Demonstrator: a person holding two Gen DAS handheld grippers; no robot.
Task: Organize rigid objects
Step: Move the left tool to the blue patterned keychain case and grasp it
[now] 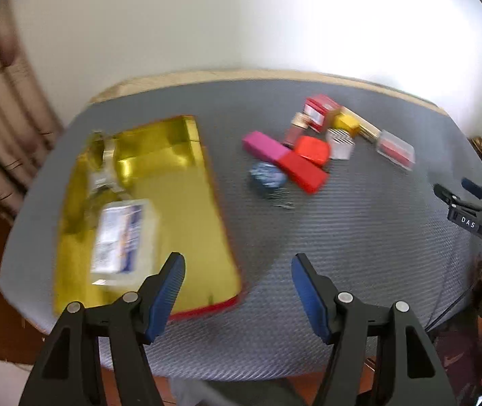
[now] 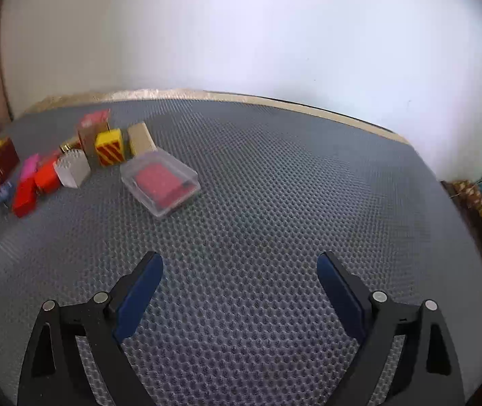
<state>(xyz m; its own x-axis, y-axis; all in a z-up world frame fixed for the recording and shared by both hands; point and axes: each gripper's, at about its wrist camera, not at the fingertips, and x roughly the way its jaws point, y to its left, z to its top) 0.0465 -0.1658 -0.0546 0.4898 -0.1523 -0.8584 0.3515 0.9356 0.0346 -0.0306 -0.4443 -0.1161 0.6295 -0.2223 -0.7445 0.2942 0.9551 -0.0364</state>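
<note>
Gold tray (image 1: 187, 209) holds clear box (image 1: 124, 242) | left gripper (image 1: 237, 280) wide, empty | right gripper (image 2: 239, 280) wide, empty | clear case (image 2: 159, 182) on mat (image 2: 275, 203)

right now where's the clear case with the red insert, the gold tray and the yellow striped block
clear plastic case (image 2: 159, 182): right wrist view, on its transparent lid above the red insert
gold tray (image 1: 187, 209): left wrist view, on a bare part of its floor
yellow block with red stripes (image 2: 109, 148): right wrist view, on its striped front face
</note>
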